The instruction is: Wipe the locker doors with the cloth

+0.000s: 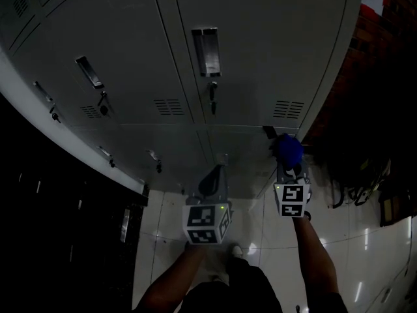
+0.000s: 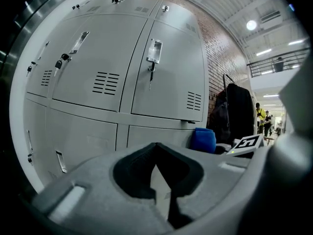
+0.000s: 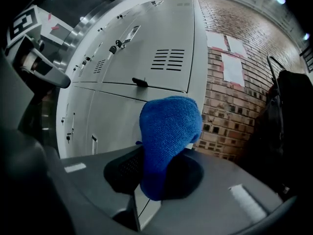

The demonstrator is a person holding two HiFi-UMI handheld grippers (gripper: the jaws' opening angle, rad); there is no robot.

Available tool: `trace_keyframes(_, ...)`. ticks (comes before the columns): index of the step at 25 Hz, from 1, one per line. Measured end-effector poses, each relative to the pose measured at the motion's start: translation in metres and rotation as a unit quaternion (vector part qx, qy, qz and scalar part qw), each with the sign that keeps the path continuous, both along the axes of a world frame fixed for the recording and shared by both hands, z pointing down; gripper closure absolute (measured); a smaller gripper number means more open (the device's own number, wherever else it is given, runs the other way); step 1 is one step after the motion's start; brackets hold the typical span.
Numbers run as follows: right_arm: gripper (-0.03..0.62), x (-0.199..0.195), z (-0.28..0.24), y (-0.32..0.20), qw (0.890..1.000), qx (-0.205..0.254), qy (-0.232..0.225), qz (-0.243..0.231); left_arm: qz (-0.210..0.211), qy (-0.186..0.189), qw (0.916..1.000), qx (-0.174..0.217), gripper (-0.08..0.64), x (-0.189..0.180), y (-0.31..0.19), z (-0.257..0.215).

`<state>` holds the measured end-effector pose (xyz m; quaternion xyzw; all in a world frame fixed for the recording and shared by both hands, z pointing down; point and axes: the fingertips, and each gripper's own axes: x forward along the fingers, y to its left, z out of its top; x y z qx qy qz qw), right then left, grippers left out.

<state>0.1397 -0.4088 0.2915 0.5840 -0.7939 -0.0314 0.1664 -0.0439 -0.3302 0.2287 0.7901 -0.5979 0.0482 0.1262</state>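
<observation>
A bank of grey locker doors [image 1: 260, 51] fills the upper head view, with handles, keys and vent slots. My right gripper [image 1: 288, 165] is shut on a bunched blue cloth [image 1: 287, 150], which sits close to the seam between the upper and lower doors near the bank's right end. In the right gripper view the blue cloth [image 3: 168, 136] bulges out from between the jaws, in front of a locker door [image 3: 156, 58]. My left gripper [image 1: 212, 181] is shut with nothing in it, a short way from the lower doors [image 2: 88, 136]. The blue cloth [image 2: 203, 140] shows at the right of the left gripper view.
A red brick wall [image 1: 365, 57] joins the lockers on the right, with dark bags or cables [image 1: 355, 175] hanging by it. The floor [image 1: 260, 227] is glossy white tile. A dark unit [image 1: 65, 240] stands at the left. People [image 2: 264, 119] stand far off in the left gripper view.
</observation>
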Motion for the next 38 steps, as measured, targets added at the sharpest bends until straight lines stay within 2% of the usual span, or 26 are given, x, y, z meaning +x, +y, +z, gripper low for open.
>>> trace_keyframes(5,0.525,-0.026,-0.006,0.017,1.000,0.013,-0.014,-0.024,-0.004,-0.009,1.0000,-0.002,0.560,-0.006,0.001,0.007)
trace_keyframes(10,0.523,-0.087,-0.005,0.044,0.996,0.016,-0.046,-0.075,-0.013,-0.008,0.9999,-0.001,0.560,-0.021,0.005,0.017)
trace_keyframes(16,0.523,-0.153,0.018,0.051,0.991,0.003,-0.063,-0.118,-0.008,-0.017,0.9997,0.011,0.560,-0.031,0.011,0.033)
trace_keyframes(21,0.523,-0.193,0.053,0.051,0.988,-0.005,-0.054,-0.145,-0.011,-0.017,0.9994,0.028,0.560,-0.040,0.015,0.050)
trace_keyframes(32,0.523,-0.226,0.115,0.026,0.984,0.007,-0.060,-0.170,0.008,-0.027,0.9986,0.045,0.560,-0.055,0.009,0.098)
trace_keyframes(38,0.523,-0.203,0.115,0.012,0.986,0.032,-0.065,-0.152,0.022,-0.036,0.9979,0.050,0.560,-0.048,0.005,0.122)
